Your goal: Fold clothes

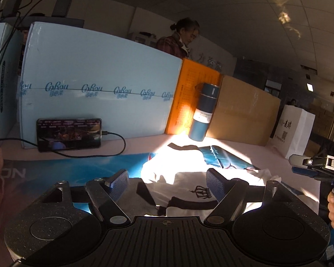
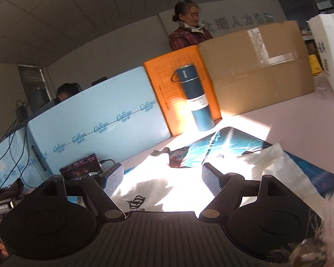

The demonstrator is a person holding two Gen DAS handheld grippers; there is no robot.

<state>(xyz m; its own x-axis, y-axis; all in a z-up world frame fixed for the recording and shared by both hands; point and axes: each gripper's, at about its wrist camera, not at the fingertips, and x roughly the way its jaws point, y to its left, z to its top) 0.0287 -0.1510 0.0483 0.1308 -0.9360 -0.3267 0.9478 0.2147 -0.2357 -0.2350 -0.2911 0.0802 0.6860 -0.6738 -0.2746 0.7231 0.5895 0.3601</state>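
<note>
A crumpled white cotton shirt with a black crown print [image 1: 189,191] lies in front of the blue steel flask [image 1: 202,111], just ahead of both wide-open, empty grippers: left gripper [image 1: 167,181], right gripper [image 2: 162,178].

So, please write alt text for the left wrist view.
The open left gripper hovers above a white garment with a crown logo, lying sunlit on a blue mat. Behind stand a blue flask, boxes and a phone.

I am looking into an office. Wall lettering [image 2: 238,23] hangs under a tiled ceiling [image 1: 278,33], and cardboard boxes [image 2: 256,66] partition the table [image 2: 300,120] from other workers.
</note>
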